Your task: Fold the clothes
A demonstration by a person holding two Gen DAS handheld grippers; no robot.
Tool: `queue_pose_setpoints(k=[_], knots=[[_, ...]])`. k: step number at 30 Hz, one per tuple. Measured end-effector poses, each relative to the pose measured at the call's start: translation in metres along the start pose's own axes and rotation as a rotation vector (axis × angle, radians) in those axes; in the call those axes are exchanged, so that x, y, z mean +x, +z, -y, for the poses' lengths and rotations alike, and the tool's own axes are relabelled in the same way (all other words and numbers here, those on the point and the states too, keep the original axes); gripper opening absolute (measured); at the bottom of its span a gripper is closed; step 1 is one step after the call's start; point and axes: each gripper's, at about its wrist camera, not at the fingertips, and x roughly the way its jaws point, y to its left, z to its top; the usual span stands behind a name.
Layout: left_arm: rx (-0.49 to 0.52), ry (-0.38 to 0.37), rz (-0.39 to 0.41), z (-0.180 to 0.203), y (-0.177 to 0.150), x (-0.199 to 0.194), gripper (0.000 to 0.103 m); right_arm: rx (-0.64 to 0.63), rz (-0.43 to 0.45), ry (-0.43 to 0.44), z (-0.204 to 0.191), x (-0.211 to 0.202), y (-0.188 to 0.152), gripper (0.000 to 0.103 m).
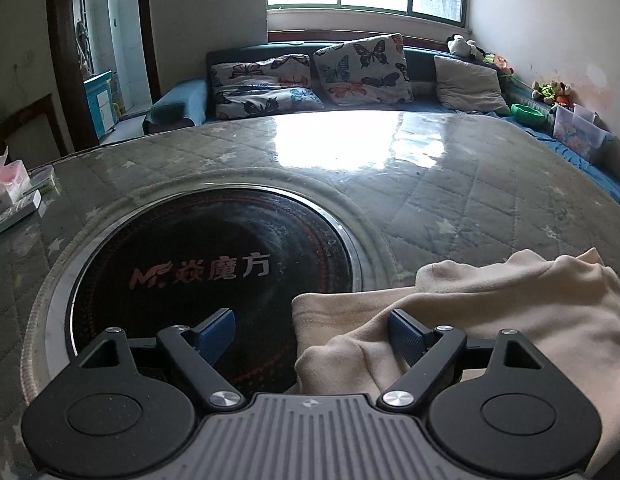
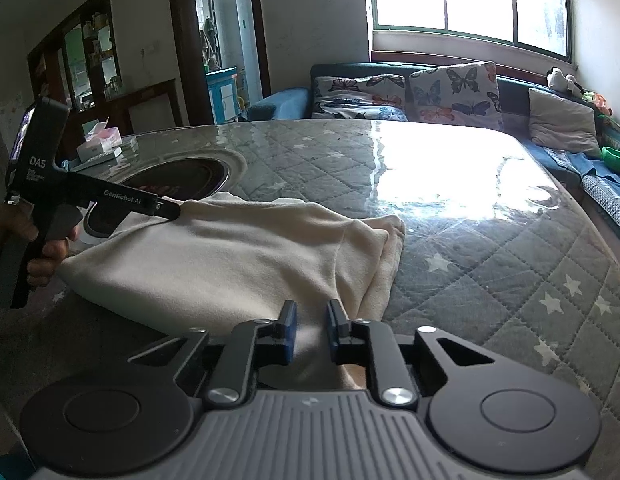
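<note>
Beside the round black hotplate (image 1: 214, 276) set into the quilted grey star-print table cover (image 1: 450, 200), one cream knit garment (image 2: 230, 256) lies bunched.

Two black two-finger grippers work it. Left gripper (image 1: 310, 336) has its blue pads spread wide, one over the hotplate, the other resting on the garment's edge nearest the hotplate. Right gripper (image 2: 312, 330) stands at the garment's side away from the hotplate, pads narrowly parted with cloth between them; whether they pinch it I cannot tell. One hand (image 2: 50, 248) holds the left gripper's handle.
</note>
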Motion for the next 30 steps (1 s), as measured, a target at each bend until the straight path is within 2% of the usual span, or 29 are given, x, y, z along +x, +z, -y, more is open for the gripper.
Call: queue_pose_setpoints(k=[3,5,7,13,17,22,30], knots=[[-0.006,-0.002,0.013,-0.004,-0.001,-0.011,0.090,-0.010,-0.001,-0.003,-0.003,-0.001,0.004,0.021],[-0.020,-0.003,0.022,-0.009,-0.003,-0.018,0.093,-0.039,0.003,-0.003,-0.009,-0.003,0.009,0.039],[-0.041,-0.006,0.027,-0.015,-0.004,-0.026,0.095,-0.088,0.008,0.003,-0.017,-0.004,0.014,0.045],[-0.105,-0.003,0.034,-0.035,-0.012,-0.045,0.101,-0.236,-0.002,0.088,-0.058,0.002,0.028,0.048],[-0.146,0.010,0.024,-0.048,-0.017,-0.053,0.103,-0.369,-0.017,0.175,-0.097,0.011,0.037,0.051],[-0.240,-0.017,-0.001,-0.063,-0.022,-0.057,0.103,-0.540,-0.044,0.265,-0.147,0.023,0.040,0.052],[-0.365,-0.083,-0.061,-0.072,-0.031,-0.058,0.103,-0.722,-0.079,0.302,-0.199,0.040,0.032,0.049]])
